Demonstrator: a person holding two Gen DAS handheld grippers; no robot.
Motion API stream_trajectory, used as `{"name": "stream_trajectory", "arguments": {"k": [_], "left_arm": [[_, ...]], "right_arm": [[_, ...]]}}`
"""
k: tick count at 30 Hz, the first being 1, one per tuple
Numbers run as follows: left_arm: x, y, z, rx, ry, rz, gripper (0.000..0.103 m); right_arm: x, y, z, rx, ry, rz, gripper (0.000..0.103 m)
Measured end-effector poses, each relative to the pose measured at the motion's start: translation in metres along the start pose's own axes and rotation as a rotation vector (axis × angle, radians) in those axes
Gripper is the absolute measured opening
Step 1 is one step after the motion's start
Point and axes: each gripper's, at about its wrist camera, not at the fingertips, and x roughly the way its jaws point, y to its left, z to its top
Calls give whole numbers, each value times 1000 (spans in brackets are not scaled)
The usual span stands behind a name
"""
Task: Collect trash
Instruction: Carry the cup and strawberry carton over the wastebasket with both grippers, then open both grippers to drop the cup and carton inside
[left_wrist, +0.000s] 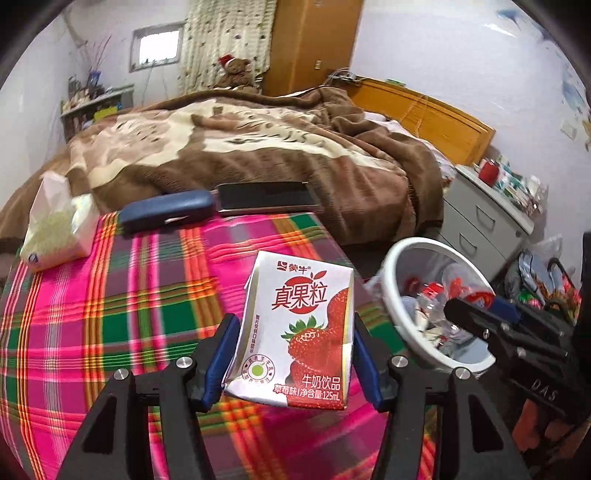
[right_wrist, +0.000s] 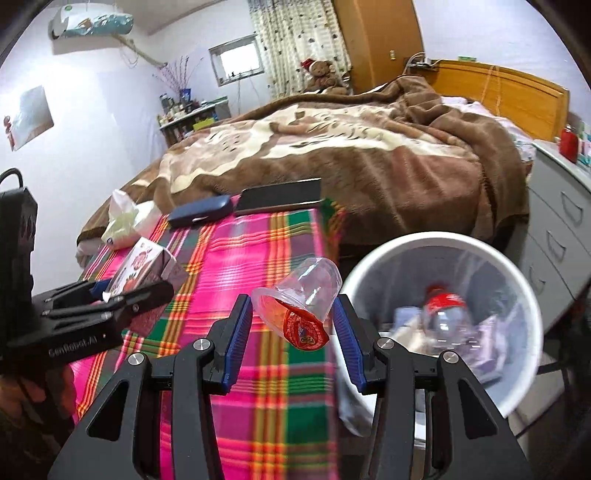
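Left gripper (left_wrist: 291, 354) fingers clamp a strawberry milk carton (left_wrist: 295, 328), printed 蒙牛 真果粒, 牛奶饮品, 125mL, sitting upright between the blue pads above the plaid worktop (left_wrist: 110, 314). Right gripper (right_wrist: 291, 332) fingers pinch a clear plastic cup (right_wrist: 299, 299) with red peeled lid, tilted, just beside the white trash bin (right_wrist: 517, 295). Gripper body reads GenRobot.AI.

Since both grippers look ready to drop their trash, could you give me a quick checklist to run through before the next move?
1. Left gripper clamps the milk carton: ok.
2. Right gripper clamps the clear plastic cup: ok.
3. White trash bin open, with room left: ok.
4. Cup already over the bin's mouth: not ok, it sits beside the rim.
5. Carton over the bin: not ok, it is over the plaid cloth.
6. Cup fully empty: cannot tell.
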Motion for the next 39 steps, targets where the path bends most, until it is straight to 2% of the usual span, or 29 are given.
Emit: {"name": "stream_trajectory", "arguments": {"k": [9, 20, 29, 32, 39], "left_arm": [[14, -77, 3, 55, 16, -98, 59], [59, -138, 0, 94, 78, -127, 59], [90, -169, -2, 145, 108, -101, 59], [93, -175, -1, 152, 97, -82, 72], [92, -172, -2, 120, 92, -91, 73]], "right_arm": [[-19, -56, 3, 28, -12, -62, 47], [-1, -115, -1, 61, 50, -95, 47], [14, -142, -2, 67, 98, -106, 47], [17, -149, -3, 78, 103, -123, 47], [10, -152, 0, 81, 79, -83, 48]]}}
